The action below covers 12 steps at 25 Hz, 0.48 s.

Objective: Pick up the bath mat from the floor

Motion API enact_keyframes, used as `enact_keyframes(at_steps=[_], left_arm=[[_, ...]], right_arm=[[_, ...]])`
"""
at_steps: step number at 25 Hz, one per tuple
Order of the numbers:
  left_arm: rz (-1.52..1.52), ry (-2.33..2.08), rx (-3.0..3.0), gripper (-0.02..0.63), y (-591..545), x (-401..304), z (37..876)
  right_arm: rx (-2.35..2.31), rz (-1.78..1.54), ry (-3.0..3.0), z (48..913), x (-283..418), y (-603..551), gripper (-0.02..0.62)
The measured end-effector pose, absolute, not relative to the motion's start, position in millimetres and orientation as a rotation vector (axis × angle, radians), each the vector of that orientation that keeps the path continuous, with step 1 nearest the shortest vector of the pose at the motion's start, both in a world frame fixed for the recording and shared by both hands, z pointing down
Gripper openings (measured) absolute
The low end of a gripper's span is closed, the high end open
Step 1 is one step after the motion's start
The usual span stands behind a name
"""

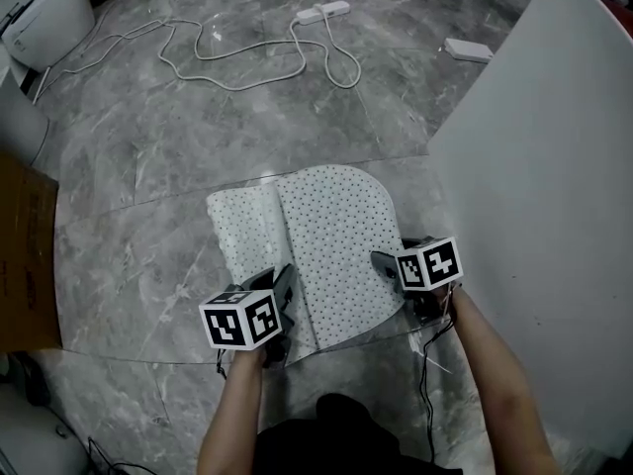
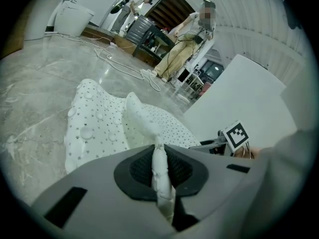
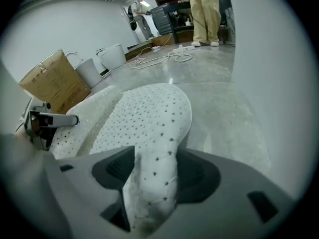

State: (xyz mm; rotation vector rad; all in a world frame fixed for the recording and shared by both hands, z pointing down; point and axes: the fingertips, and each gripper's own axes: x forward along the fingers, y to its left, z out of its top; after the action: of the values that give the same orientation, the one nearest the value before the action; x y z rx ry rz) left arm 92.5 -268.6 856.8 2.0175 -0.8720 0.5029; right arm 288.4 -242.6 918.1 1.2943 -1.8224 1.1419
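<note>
We see the grey stone floor (image 1: 129, 146) with the bath mat (image 1: 331, 236) lying on it mid-frame in the head view, its 9 o'clock side folded up into a ridge. White and perforated, it reads to us as light, rubbery and floppy, likely to sag once lifted and perhaps slick. Its near edge, taken at two corners, suits it best. The left claw (image 2: 159, 166), at the mat's 7 o'clock corner, is clamped on a thin pinch of edge. The right claw (image 3: 152, 171), at 4 o'clock, stands wide apart with the mat's edge between its jaws, not yet squeezed.
</note>
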Motion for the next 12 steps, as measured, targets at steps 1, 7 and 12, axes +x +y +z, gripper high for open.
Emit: enact_keyframes(at_steps=[1,7,12], left_arm=[[0.502,-0.875,2.017,0.027,-267,90,856],[0.487,-0.903,2.008,0.028,-260,72,851],[0.474,-0.939,1.991,0.028,-248,52,847]], right_arm=[[1.277,1.131,-1.835,917,282,-242,0.253],[1.239,1.099,-1.869,906,252,-240,0.167],[1.272,1.019,-1.843,901,240,-234,0.059]])
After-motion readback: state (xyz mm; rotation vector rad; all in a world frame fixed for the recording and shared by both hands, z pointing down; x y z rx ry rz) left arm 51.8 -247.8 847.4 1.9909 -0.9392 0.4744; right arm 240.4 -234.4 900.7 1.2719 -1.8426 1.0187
